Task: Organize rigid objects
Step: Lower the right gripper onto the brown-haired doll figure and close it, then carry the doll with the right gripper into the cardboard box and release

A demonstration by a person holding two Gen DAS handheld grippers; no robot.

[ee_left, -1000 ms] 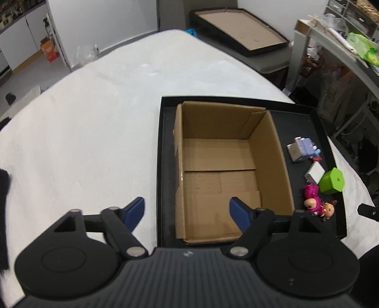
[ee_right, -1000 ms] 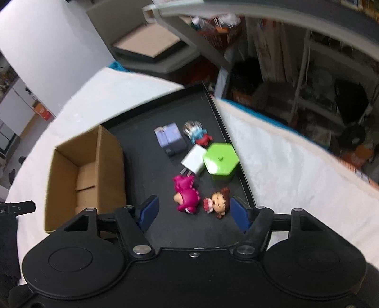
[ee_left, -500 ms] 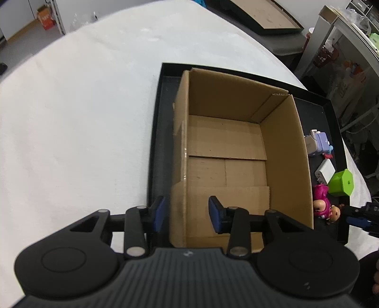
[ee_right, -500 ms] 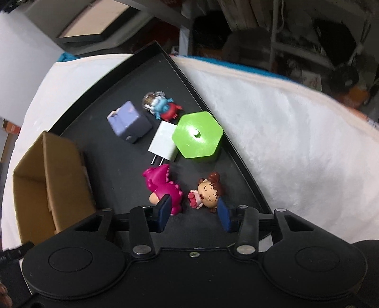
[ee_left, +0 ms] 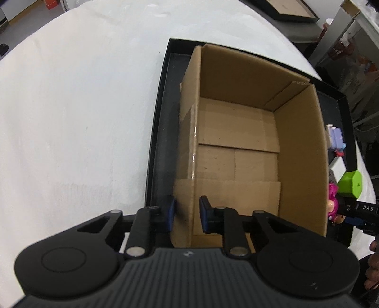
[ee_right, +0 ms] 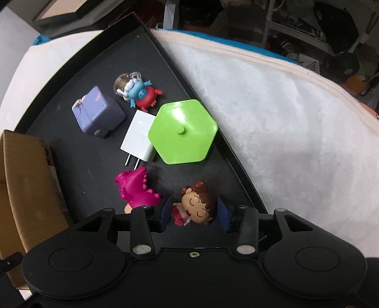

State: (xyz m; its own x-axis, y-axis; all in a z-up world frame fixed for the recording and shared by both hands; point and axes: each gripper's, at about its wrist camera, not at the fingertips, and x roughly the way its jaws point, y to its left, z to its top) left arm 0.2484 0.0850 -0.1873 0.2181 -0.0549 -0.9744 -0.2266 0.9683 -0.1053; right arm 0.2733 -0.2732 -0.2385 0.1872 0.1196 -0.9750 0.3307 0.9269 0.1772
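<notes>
An open, empty cardboard box [ee_left: 239, 151] stands in a black tray [ee_left: 161, 123]. My left gripper [ee_left: 186, 214] is shut on the box's left wall near its front corner. In the right wrist view, a brown-haired doll figure [ee_right: 196, 205] lies on the tray floor between the two blue pads of my right gripper [ee_right: 194, 213]; the jaws are narrowed around it with small gaps showing. Next to it lie a pink dinosaur [ee_right: 136, 189], a white charger plug [ee_right: 139, 139], a green hexagonal box [ee_right: 182, 135], a purple block [ee_right: 98, 115] and a blue-and-red figure [ee_right: 142, 94].
The tray sits on a white cloth-covered table [ee_left: 71, 106]. The tray's raised right rim [ee_right: 213, 132] runs close beside the doll and the green box. Shelves and clutter [ee_right: 308, 28] stand beyond the table. A framed board [ee_left: 291, 9] lies at the back.
My left gripper moved forward over the box's left wall and closed on it. My right gripper came down toward the tray, narrowed, and now straddles the doll.
</notes>
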